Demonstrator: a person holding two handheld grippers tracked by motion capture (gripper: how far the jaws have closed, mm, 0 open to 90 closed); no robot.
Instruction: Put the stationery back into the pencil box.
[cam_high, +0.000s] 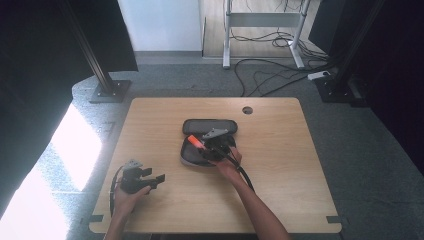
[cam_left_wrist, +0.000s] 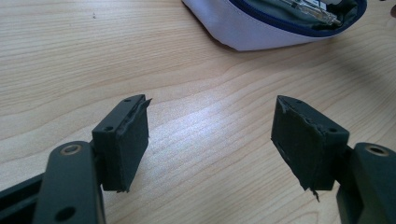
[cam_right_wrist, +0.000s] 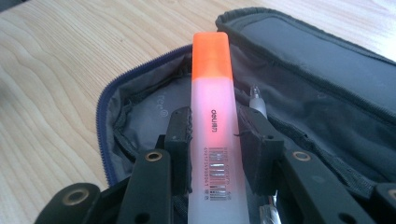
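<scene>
An open pencil case (cam_high: 192, 155) with a grey lining and blue zip lies mid-table, its dark lid (cam_high: 209, 126) folded back. My right gripper (cam_right_wrist: 214, 135) is shut on an orange highlighter (cam_right_wrist: 213, 116) and holds it over the case's open mouth (cam_right_wrist: 149, 112); in the high view the highlighter (cam_high: 195, 142) sticks out to the left of the right gripper (cam_high: 206, 145). A clear pen (cam_right_wrist: 257, 103) lies inside the case. My left gripper (cam_left_wrist: 210, 135) stands open over bare wood at the front left (cam_high: 155, 179), a short way from the case's white side (cam_left_wrist: 261, 28).
The wooden table (cam_high: 280, 165) has a round cable hole (cam_high: 247, 110) at the back. Black frame posts (cam_high: 100, 70) and cables (cam_high: 270, 70) stand on the floor behind it.
</scene>
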